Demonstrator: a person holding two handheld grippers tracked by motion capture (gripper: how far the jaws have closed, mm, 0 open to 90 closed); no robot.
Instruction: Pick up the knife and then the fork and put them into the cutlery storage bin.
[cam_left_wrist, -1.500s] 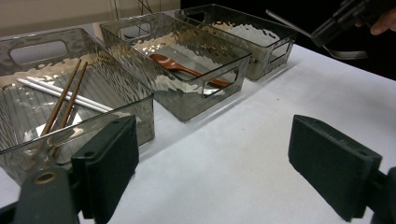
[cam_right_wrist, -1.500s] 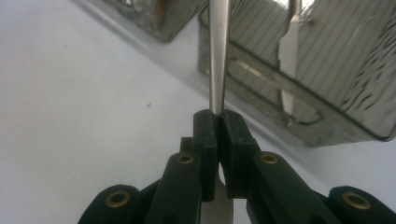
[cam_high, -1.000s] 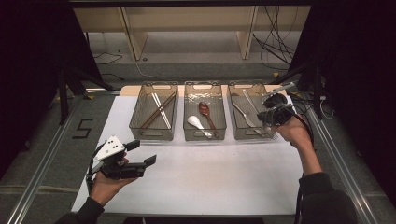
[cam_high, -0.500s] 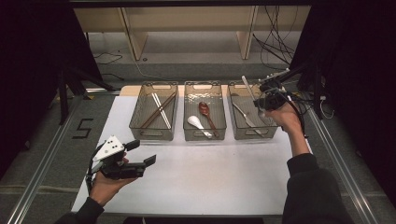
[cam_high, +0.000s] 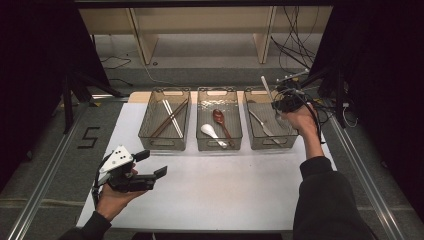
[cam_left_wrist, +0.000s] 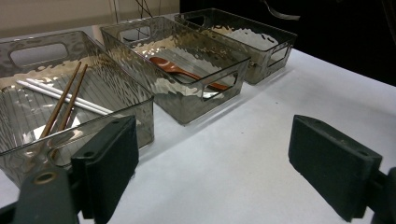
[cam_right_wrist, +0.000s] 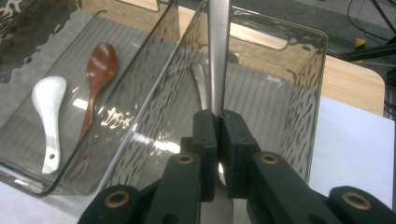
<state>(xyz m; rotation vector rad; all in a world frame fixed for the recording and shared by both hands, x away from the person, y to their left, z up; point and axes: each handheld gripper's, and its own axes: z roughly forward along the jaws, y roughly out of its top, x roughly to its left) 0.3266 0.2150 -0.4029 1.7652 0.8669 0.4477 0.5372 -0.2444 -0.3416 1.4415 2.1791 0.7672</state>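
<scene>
three clear smoked-plastic bins stand in a row on the white worktop (cam_high: 225, 190). the left bin (cam_high: 150, 131) holds a pair of brown wooden chopsticks (cam_high: 170, 119) crossed over a pair of white chopsticks (cam_high: 171, 117). the middle bin (cam_high: 201, 131) holds a white ceramic soup spoon (cam_high: 212, 133) beside a reddish-brown wooden spoon (cam_high: 220, 121). the right bin (cam_high: 254, 134) has a long silver metal utensil (cam_high: 260, 122) lying on its floor.

the right gripper (cam_right_wrist: 218, 122) hangs above the right bin's far end, its fingers clenched on the flat handle of a second silver metal utensil (cam_right_wrist: 218, 51), which sticks up out of them and is lifted clear of the bin; what kind of utensil it is cannot be told.

the left gripper (cam_left_wrist: 212, 163) is held low over the near left part of the worktop, well apart from the bins, fingers released wide with nothing between them.
</scene>
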